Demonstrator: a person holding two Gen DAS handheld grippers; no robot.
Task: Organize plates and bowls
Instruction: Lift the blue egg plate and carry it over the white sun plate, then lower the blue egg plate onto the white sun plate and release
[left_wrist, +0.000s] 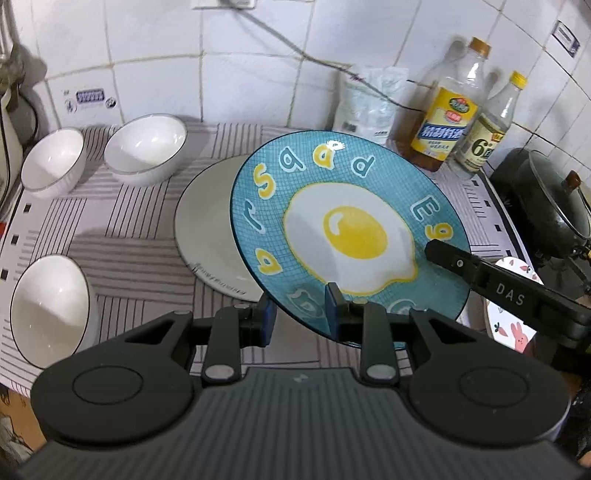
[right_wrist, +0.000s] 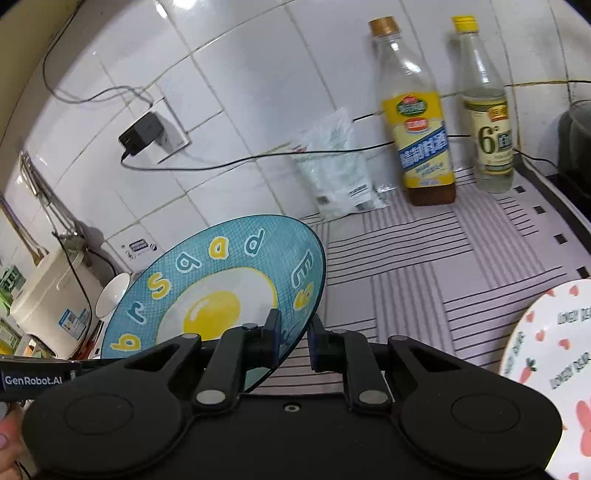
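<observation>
egg plate (left_wrist: 343, 236) | L gripper (left_wrist: 301, 314) + R gripper (right_wrist: 293, 341) both clamp rim | tilted

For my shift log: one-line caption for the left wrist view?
Both grippers hold the tilted egg plate over a grey plate, three white bowls alongside.

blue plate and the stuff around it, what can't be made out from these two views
- Grey plate, left wrist view: its right side is hidden behind the tilted blue plate.
- Bunny plate, left wrist view: mostly covered by the right claw; in the right wrist view the frame edge cuts it off.
- Blue plate's near rim, right wrist view: hidden behind the right claw.
- Bottle labels: small print too blurred to read.
</observation>
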